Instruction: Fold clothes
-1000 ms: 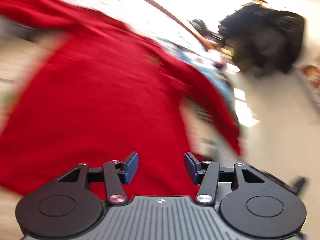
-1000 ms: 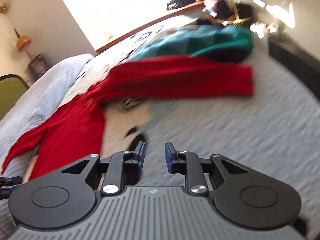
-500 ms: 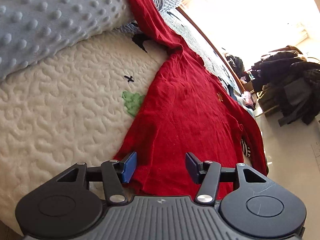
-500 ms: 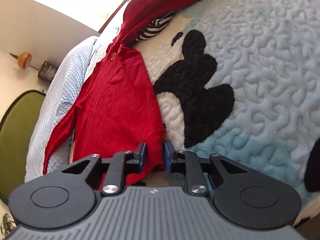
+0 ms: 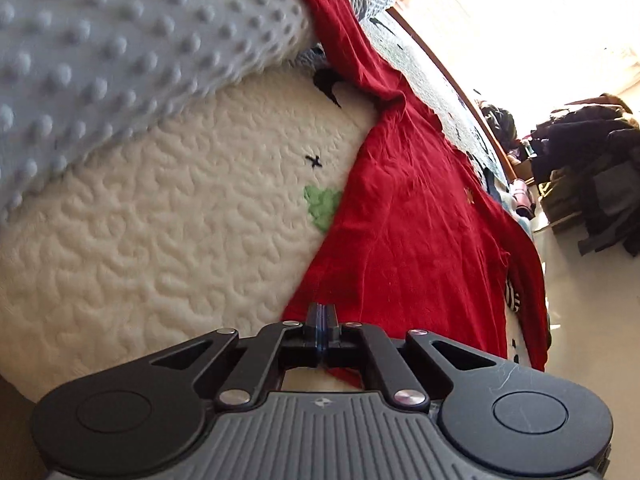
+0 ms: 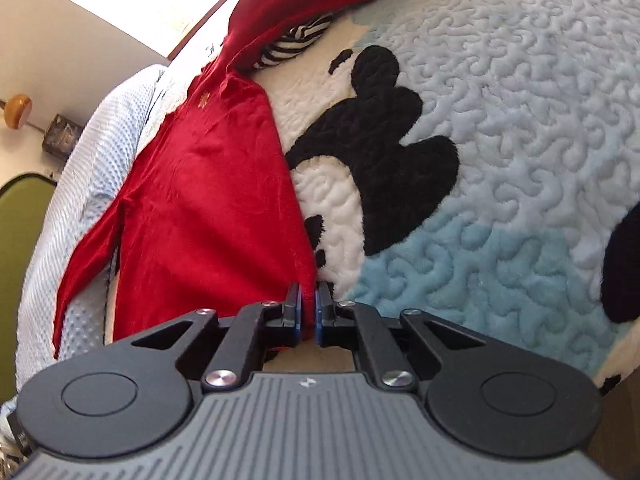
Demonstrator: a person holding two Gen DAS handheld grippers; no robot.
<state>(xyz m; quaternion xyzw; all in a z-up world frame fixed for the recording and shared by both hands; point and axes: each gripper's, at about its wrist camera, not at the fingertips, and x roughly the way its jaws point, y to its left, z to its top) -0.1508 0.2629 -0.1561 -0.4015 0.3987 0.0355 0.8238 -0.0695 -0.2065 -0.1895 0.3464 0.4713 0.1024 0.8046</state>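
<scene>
Left gripper [image 5: 321,314]: jaws closing, all but shut, pinching the near hem corner of the red top [image 5: 408,232].
Right gripper [image 6: 307,304]: closed on the top's [image 6: 208,200] other near corner; red cloth visibly between the pads.
Top's place: spread flat on the quilted bedspread [image 6: 500,120], sleeves reaching far, left sleeve onto the dotted blanket [image 5: 100,60].
Risk: thin bite at the hem, likely to slip when lifted.
Risk: bedspread pinched along with the cloth, dragging it.
</scene>
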